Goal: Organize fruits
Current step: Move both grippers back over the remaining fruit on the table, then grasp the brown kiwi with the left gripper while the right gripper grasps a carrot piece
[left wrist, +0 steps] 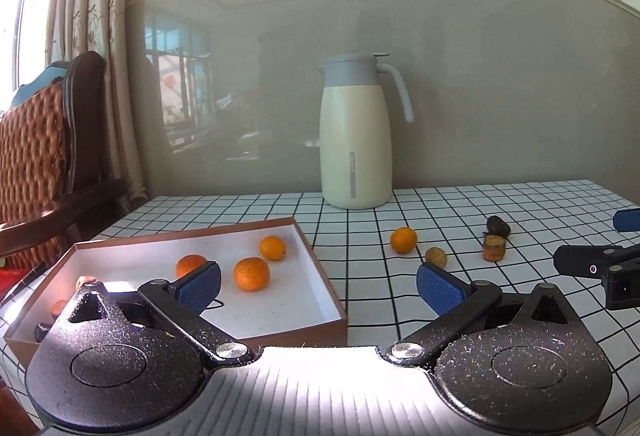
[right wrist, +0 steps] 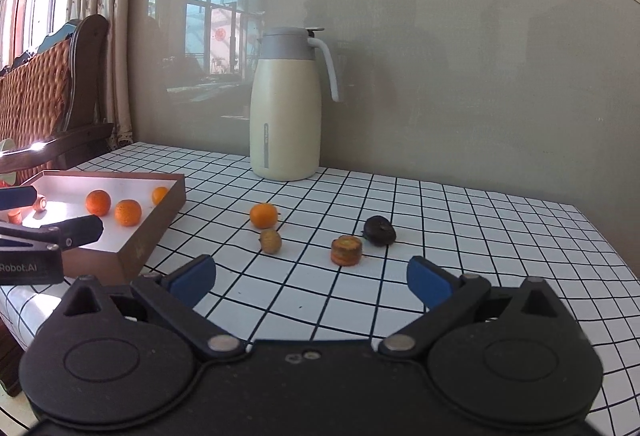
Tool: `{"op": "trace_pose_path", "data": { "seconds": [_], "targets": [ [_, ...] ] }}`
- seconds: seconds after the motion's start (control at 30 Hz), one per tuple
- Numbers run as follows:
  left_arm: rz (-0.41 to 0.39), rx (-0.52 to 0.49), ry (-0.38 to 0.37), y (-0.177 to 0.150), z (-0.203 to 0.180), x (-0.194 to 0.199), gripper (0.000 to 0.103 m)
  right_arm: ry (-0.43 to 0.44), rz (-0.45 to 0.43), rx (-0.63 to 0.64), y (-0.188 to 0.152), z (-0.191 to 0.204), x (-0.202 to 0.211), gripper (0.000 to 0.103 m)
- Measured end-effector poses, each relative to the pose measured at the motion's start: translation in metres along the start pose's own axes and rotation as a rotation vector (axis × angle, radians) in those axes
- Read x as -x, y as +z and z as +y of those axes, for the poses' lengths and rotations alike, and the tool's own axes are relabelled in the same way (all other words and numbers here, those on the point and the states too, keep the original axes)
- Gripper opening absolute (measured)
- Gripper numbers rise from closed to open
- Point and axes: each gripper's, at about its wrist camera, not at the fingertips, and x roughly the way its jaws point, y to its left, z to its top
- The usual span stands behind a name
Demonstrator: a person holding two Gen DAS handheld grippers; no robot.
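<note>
Holding both grippers empty, fingers spread: left gripper (left wrist: 318,286) over box (left wrist: 326,332) edge, right gripper (right wrist: 310,278) facing loose mandarin (right wrist: 263,215) on bench (right wrist: 480,236), my next pick.

Four oranges (right wrist: 263,215), one box (right wrist: 152,232), one jug (right wrist: 285,107).

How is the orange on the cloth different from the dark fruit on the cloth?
The orange is bright, smooth and round; the dark fruit is almost black and looks wrinkled. The orange lies nearer the box; the dark fruit lies further right. Both rest loose on the checked cloth.
</note>
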Motion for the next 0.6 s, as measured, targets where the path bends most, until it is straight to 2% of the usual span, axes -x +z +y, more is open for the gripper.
{"op": "trace_pose_path", "data": {
  "seconds": [0.1,0.27,0.6],
  "targets": [
    [0.003,-0.014,-0.022,0.002,-0.014,-0.005,0.103,-0.025,-0.005,0.002,-0.002,-0.008,0.001,0.09],
    [0.0,-0.034,-0.084,0.006,-0.035,-0.015,0.103,-0.061,-0.011,-0.01,-0.004,-0.023,-0.001,0.09],
    [0.002,-0.051,-0.108,0.011,-0.061,-0.04,0.102,-0.085,-0.009,-0.017,-0.007,-0.044,-0.03,0.08]
  ]
}}
